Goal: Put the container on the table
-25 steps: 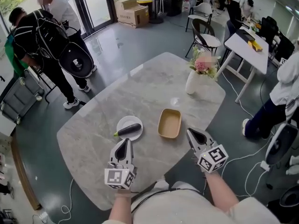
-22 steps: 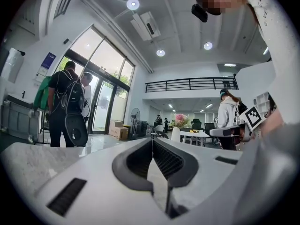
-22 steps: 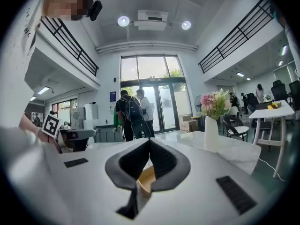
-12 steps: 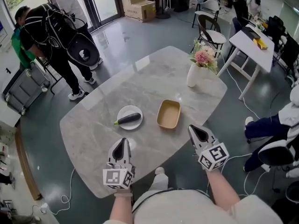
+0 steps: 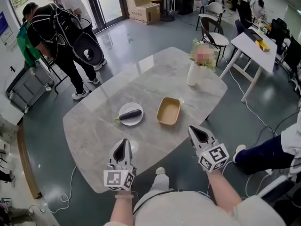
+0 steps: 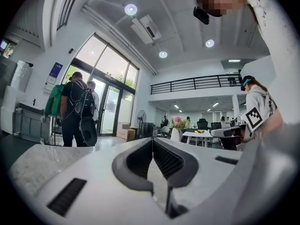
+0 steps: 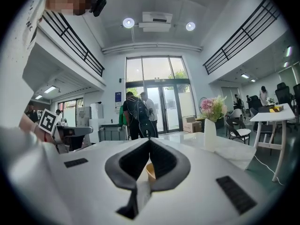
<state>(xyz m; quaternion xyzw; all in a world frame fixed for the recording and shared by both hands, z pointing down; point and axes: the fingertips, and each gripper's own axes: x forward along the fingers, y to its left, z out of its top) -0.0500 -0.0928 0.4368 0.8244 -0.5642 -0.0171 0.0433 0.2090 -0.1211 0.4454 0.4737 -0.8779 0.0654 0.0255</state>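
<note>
Step in hand: the container already lies on the table and neither claw holds anything, so the placing looks done and this reads as the moment after release.
Left gripper (image 5: 123, 141): white plastic body with dark ribbed pads. Its jaws are closed tip to tip with nothing between them, and it hangs over the table's near edge.
Plate: a round, glossy white plate (image 5: 135, 121), left of centre on the table, carries a dark purple, smooth-skinned aubergine with a green stem (image 5: 130, 115) lying across it.
Container: a shallow tan rectangular container with rounded corners and a matte finish (image 5: 169, 111) sits flat and empty on the table. It is just right of the plate and apart from it, and well ahead of both grippers.
Right gripper (image 5: 193, 130): the same make, with its jaws pressed together and empty. Its own view shows the tan rim only in the distance beyond them.
Vase: a tall white ceramic vase with pink flowers (image 5: 191, 74) stands upright near the far right edge.
Table: a grey veined stone-look table with rounded corners (image 5: 155, 74), polished enough to reflect light.
Next move: probably none for the container, only keeping both closed claws clear of it.
</note>
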